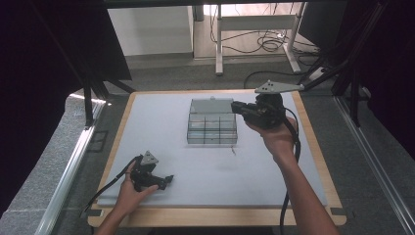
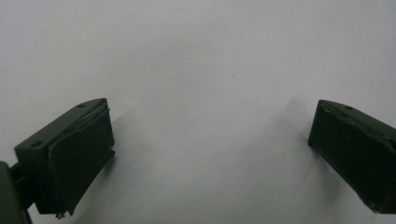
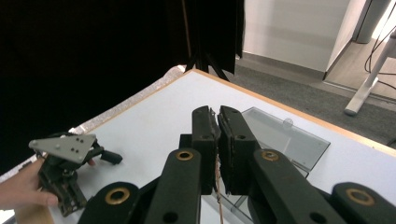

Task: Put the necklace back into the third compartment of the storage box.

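A clear plastic compartment box [image 1: 212, 128] sits at the middle of the white table [image 1: 161, 147], its lid [image 1: 211, 105] standing open at the back. My right gripper [image 1: 237, 106] hovers by the box's back right corner, pointing left, jaws shut. In the right gripper view the two jaws [image 3: 218, 116] press together above the clear lid [image 3: 285, 135]. A thin brownish strand [image 3: 217, 182] shows low in the slit between them; I cannot tell what it is. My left gripper [image 1: 169, 179] lies low at the front left, open [image 2: 210, 105] over bare white table.
A small thin mark or scrap [image 1: 233, 151] lies on the table just in front of the box. The table has a wooden edge [image 1: 215, 216]. Dark curtains and black stands flank it, and a desk frame [image 1: 254, 29] with cables stands behind.
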Available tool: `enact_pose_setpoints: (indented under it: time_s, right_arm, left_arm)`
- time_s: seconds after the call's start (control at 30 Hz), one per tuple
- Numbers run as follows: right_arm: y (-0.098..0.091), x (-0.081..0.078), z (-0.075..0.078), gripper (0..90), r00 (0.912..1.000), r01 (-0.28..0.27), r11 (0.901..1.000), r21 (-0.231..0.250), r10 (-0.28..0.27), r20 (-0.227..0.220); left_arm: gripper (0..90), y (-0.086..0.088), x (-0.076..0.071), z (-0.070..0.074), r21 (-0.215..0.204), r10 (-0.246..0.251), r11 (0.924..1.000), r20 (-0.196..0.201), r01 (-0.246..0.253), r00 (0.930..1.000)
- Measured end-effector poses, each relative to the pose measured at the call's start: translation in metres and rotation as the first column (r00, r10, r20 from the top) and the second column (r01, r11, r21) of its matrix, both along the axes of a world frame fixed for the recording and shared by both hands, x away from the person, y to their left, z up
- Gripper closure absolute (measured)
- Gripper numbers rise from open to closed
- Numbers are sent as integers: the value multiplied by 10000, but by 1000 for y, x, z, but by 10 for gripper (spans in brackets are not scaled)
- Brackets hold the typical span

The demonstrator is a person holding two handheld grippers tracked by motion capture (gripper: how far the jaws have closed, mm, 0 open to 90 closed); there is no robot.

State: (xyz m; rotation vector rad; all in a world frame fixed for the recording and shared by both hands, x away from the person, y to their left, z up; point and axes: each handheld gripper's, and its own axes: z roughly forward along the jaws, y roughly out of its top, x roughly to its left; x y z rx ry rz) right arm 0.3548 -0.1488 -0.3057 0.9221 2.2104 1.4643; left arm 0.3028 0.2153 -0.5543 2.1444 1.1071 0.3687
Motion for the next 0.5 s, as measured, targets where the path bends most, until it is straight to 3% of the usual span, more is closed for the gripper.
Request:
enact_pose_setpoints:
  time_s: [0.27,0.5]
  right_arm:
    - [0,12,5,835,9996,265,9992,298,-264,-18]
    - [4,20,9,834,9990,437,9988,228,-436,-37]
  left_arm:
    - [0,0,0,0,2,-1,10000,-1,1,10000]
    - [0,0,0,0,3,-1,10000,1,1,10000]
